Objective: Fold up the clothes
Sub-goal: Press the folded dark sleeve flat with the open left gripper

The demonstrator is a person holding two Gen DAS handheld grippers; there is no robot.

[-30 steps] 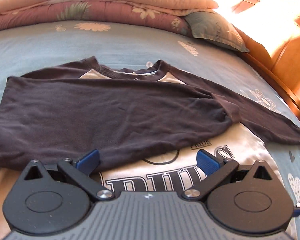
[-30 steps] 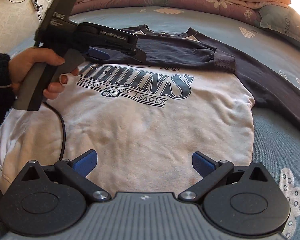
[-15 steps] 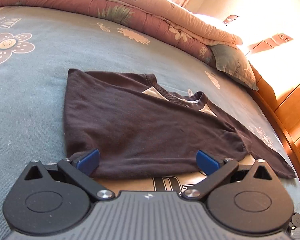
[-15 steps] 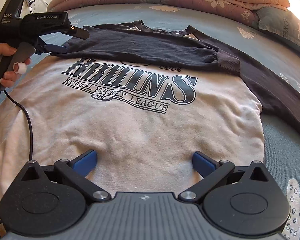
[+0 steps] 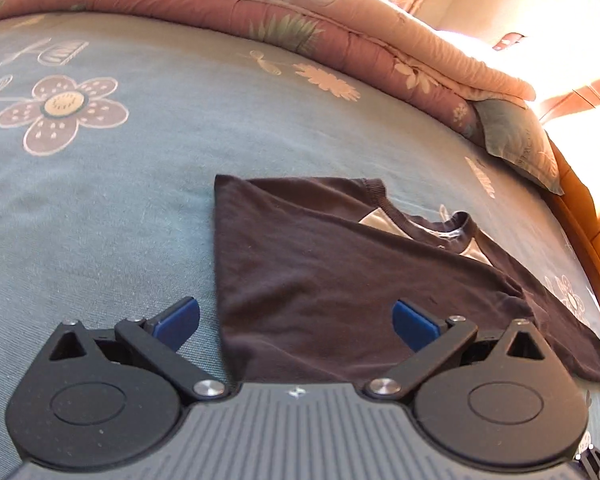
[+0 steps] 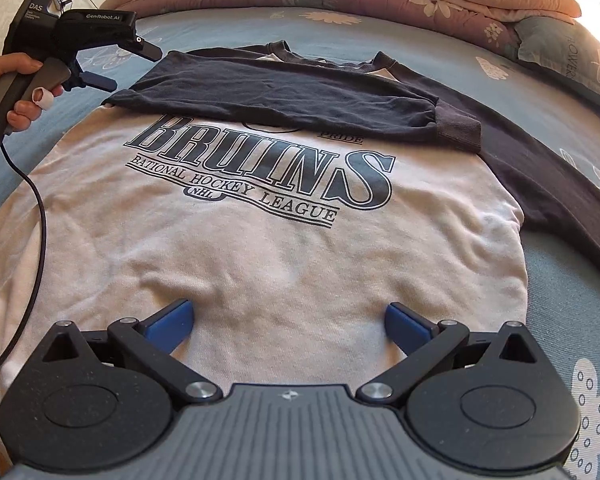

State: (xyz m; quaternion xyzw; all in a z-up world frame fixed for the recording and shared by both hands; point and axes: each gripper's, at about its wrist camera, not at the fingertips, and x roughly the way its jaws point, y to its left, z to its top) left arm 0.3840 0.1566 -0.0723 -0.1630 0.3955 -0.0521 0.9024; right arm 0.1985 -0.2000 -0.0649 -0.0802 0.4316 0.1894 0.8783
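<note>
A white sweatshirt (image 6: 260,248) with dark sleeves and a "BRUINS" print lies flat on the bed. Its left sleeve (image 6: 292,92) is folded across the chest; the right sleeve (image 6: 556,188) lies out to the right. My left gripper (image 5: 296,320) is open and empty, at the left edge of the folded dark sleeve (image 5: 340,272). It also shows in the right wrist view (image 6: 120,64), held above the shirt's left shoulder. My right gripper (image 6: 288,324) is open and empty over the shirt's lower body.
A blue flowered bedsheet (image 5: 100,200) covers the bed. A rolled pink duvet (image 5: 300,28) and a pillow (image 6: 572,56) lie along the far edge. A wooden bed frame (image 5: 596,264) runs on the right. A black cable (image 6: 40,240) hangs from the left gripper.
My left gripper has drawn back left, off the shirt's chest to its left shoulder edge, and stayed open. The folded sleeve stays on the chest. The right gripper has barely moved.
</note>
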